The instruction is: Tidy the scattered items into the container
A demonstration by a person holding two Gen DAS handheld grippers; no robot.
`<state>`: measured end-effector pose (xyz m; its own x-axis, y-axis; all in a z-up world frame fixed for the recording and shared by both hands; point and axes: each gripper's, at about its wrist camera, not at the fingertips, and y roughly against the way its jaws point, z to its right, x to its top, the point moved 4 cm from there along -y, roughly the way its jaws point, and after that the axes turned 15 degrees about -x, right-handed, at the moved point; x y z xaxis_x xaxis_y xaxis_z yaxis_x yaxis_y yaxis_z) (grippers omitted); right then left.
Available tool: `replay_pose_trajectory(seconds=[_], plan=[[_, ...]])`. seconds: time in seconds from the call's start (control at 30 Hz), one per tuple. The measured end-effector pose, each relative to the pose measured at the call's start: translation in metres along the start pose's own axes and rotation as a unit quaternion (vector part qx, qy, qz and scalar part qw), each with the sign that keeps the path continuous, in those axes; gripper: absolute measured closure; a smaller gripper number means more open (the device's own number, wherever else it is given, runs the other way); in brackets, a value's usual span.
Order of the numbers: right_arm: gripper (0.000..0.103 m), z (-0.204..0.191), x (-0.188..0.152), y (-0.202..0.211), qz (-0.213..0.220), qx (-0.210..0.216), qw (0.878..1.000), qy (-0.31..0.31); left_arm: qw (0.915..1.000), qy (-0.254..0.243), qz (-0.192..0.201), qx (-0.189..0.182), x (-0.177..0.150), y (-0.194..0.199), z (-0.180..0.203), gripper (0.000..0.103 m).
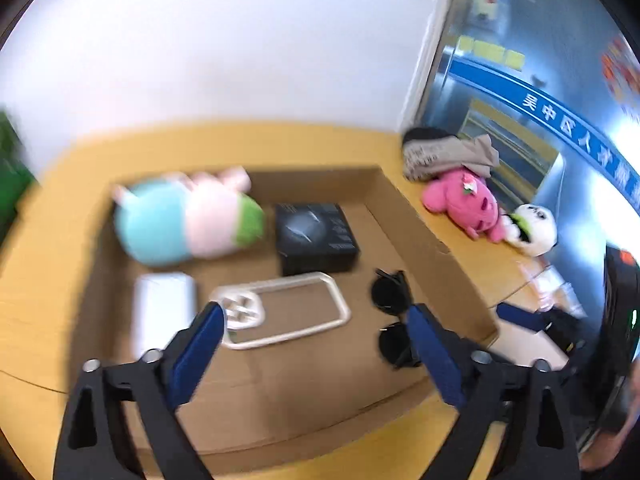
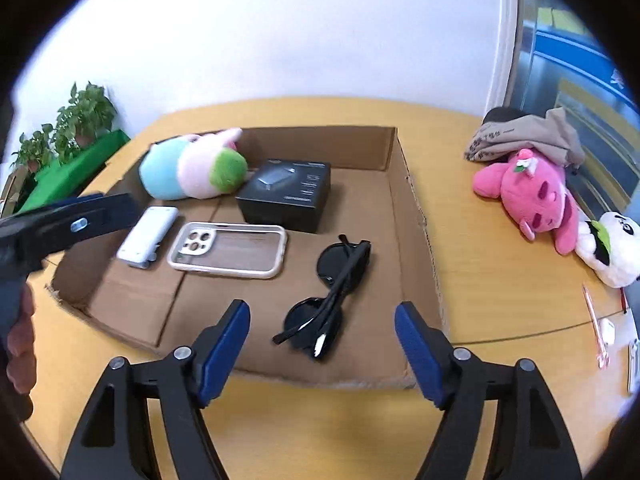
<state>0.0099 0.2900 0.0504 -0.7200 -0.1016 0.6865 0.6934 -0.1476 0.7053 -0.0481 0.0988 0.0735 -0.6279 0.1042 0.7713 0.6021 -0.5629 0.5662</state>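
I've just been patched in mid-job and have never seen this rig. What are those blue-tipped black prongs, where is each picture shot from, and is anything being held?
No robot here: a person holds a two-finger gripper in each hand, each carrying a fisheye camera looking along its fingers. One picture is from the left gripper, the other from the right gripper. Both are open and hold nothing.

On the wooden table sits a shallow cardboard box. In it lie a pastel plush toy, a black product box, a white power bank, a clear phone case and folded sunglasses. Outside it, on the table to the right, lie a pink plush, a white panda plush and a bundle of grey cloth.
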Motion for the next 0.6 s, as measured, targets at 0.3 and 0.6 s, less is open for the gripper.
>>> replay_pose_trajectory(seconds=[0.3, 0.6], plan=[[0.028, -0.014, -0.019, 0.044, 0.078, 0.001, 0.997, 0.000, 0.9930, 0.007, 0.099, 0.065, -0.036, 0.078, 0.016, 0.000], [0.028, -0.011, -0.027, 0.055, 0.118, -0.003, 0.993, -0.013, 0.9874, 0.009, 0.120, 0.103, -0.067, 0.096, 0.018, 0.000]])
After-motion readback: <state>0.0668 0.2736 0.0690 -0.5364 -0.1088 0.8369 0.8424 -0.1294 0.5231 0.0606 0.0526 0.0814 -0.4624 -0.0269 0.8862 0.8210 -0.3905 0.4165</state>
